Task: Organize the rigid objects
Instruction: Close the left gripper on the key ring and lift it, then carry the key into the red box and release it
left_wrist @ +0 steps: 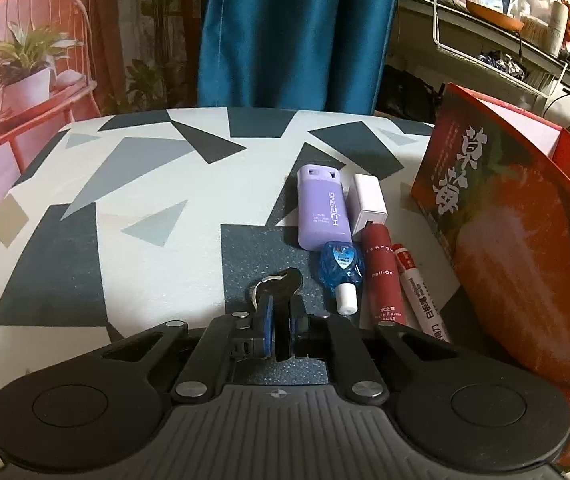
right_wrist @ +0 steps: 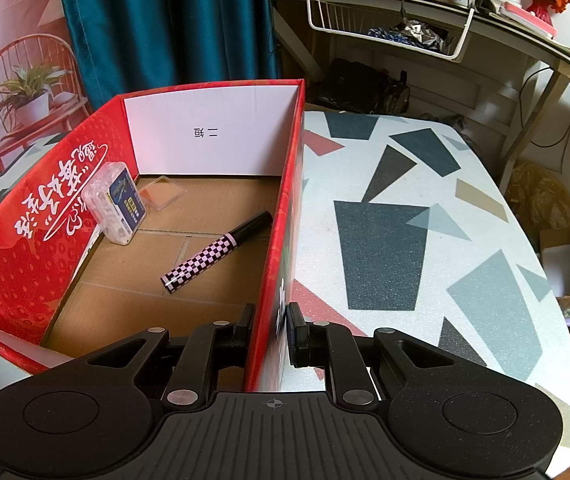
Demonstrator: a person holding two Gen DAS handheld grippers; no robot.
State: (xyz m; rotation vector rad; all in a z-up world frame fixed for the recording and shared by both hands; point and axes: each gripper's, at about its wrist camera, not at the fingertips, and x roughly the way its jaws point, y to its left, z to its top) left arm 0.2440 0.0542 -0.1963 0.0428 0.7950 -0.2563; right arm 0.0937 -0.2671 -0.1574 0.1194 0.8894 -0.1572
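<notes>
Left wrist view: the left gripper (left_wrist: 281,320) is clamping a black key (left_wrist: 285,282) on a ring, just above the patterned counter (left_wrist: 145,220), beside a purple case (left_wrist: 322,210) and a red roll-on (left_wrist: 383,276).

Right wrist view: the right gripper (right_wrist: 271,328) is pinching the red box (right_wrist: 285,200) by its side wall; a checkered pen (right_wrist: 217,252) is lying inside.

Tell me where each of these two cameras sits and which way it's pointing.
Left wrist: rides on the left gripper, facing forward over the table; its fingers pinch a black key beside a purple case.
Right wrist: rides on the right gripper, facing into the red box; its fingers straddle the box wall.
Shared: box, table, curtain.
</notes>
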